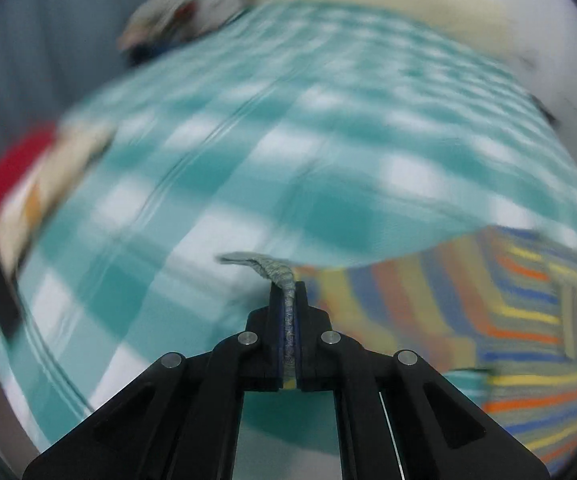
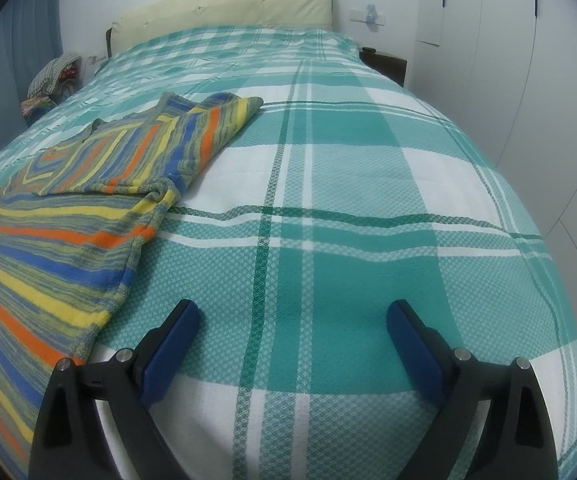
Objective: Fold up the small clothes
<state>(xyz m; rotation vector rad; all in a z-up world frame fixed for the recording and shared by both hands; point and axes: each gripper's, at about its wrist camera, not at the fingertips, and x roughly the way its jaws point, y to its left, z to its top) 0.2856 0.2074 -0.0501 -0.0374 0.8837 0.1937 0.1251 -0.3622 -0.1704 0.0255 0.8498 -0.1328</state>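
A: Where do we find the garment, and what holds it?

B: The striped knit top (image 2: 88, 184) lies on the left part of the bed, on the teal check bedspread (image 2: 368, 208). In the right wrist view, 1 sleeve is already laid over the body of the top, toward the headboard (image 2: 224, 4). The left gripper (image 1: 287, 292) has its jaws pressed together on a thin edge of the same knit; the fabric runs up between the pads and flops over the tips. We judge that this edge is pinched so that it can be carried across for the next fold.

A: Why is the left wrist view so smeared?

B: The blur suggests that the camera is moving. The rest of the top (image 1: 488, 320) trails away to the right of the jaws in that view, so the cloth hangs from the pinch rather than lying flat there.

A: And the right gripper?

B: The right gripper (image 2: 293, 322) has its jaws wide apart with nothing between them. It hovers over bare bedspread, just beside the lower hem of the top. We read this as a waiting position: open and near, ready to pin or take a second corner.

A: Anything else in range?

B: A pile of clothes (image 2: 50, 80) sits at the far left edge of the bed, well apart from the work.
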